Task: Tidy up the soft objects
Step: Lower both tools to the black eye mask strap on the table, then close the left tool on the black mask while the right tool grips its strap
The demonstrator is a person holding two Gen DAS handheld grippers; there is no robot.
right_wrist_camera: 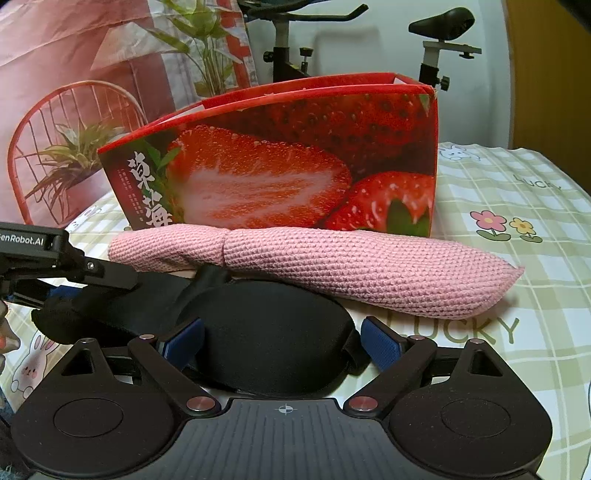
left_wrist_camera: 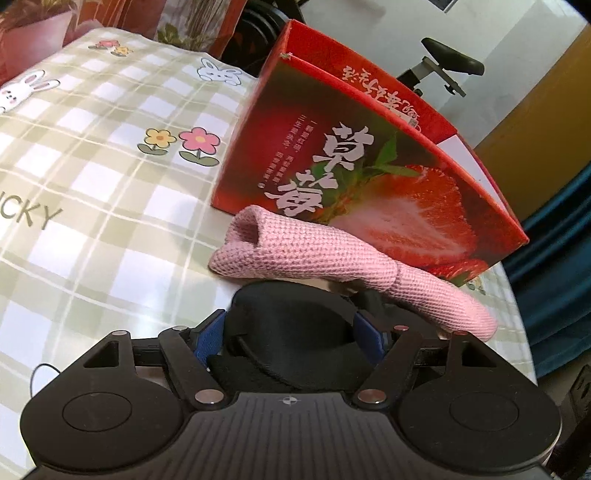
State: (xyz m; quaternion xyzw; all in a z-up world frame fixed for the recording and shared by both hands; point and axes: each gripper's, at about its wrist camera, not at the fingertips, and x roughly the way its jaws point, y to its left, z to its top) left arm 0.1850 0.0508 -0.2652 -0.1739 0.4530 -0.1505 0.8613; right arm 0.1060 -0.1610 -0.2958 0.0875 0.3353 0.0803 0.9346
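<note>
A black eye mask (right_wrist_camera: 266, 325) lies on the checked tablecloth (left_wrist_camera: 110, 206) in front of a rolled pink cloth (right_wrist_camera: 332, 269), which rests along the foot of a red strawberry box (right_wrist_camera: 295, 158).

In the right wrist view, the right gripper (right_wrist_camera: 282, 343) has one padded cup of the mask between its blue pads (right_wrist_camera: 380, 345). The pad at 3 o'clock stands just clear of the cup's edge, and the one at 9 o'clock sits beside it, so the jaws look released around the mask rather than pressing it. The left gripper enters this view at 9 o'clock, over the mask's strap end.

In the left wrist view, the left gripper (left_wrist_camera: 291, 339) straddles the other part of the mask (left_wrist_camera: 291, 332), its blue pads (left_wrist_camera: 208, 339) close against both sides of the black fabric. Whether they actually press it I cannot tell.

From the left wrist, the pink cloth runs from 12 to 3 o'clock just past the mask, touching the box behind it. Flower and rabbit prints dot the tablecloth at 10 o'clock. An exercise bike (right_wrist_camera: 439, 33) stands beyond the box at 12 o'clock in the right wrist view.
</note>
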